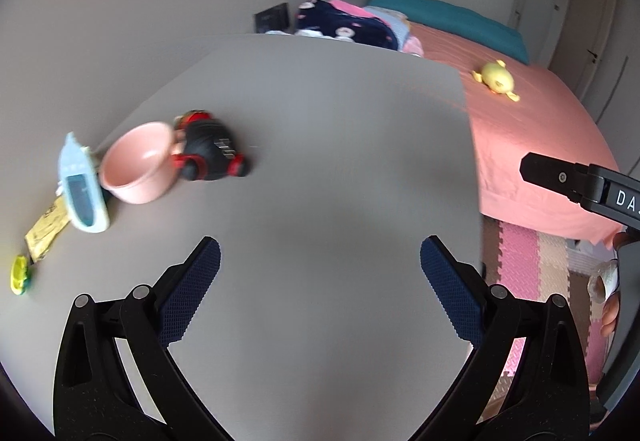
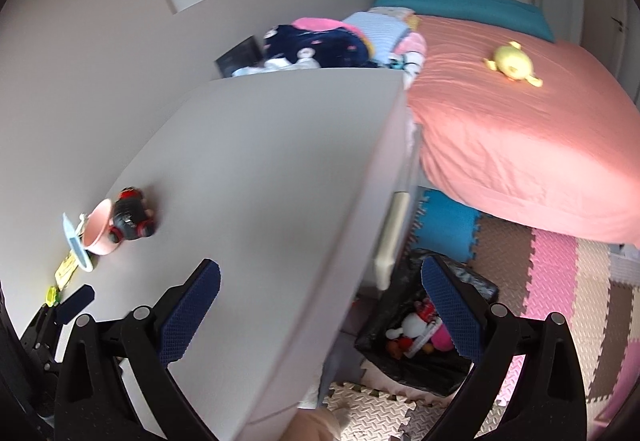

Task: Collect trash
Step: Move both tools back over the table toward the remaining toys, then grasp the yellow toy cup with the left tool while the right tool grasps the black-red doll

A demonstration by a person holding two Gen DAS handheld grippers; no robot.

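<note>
My left gripper [image 1: 320,269] is open over the bare grey desk top [image 1: 320,129], nothing between its blue pads. Far left on the desk lie a yellow wrapper [image 1: 46,231], a small yellow-green piece [image 1: 20,275], a light blue device [image 1: 82,193], a pink bowl [image 1: 138,167] and a red and black toy car [image 1: 210,151]. My right gripper [image 2: 320,301] is open too, straddling the desk's right edge. Below it on the floor sits a black trash bag [image 2: 420,337] holding several colourful items. The same desk clutter shows small at the left: pink bowl [image 2: 98,229], toy car [image 2: 130,215], wrapper [image 2: 66,267].
A bed with a salmon sheet [image 2: 520,129] and a yellow plush toy [image 2: 514,63] stands right of the desk. Folded clothes [image 2: 320,45] pile at its head. Foam puzzle mats [image 2: 560,301] cover the floor. The other gripper's black body [image 1: 580,185] enters at the right edge.
</note>
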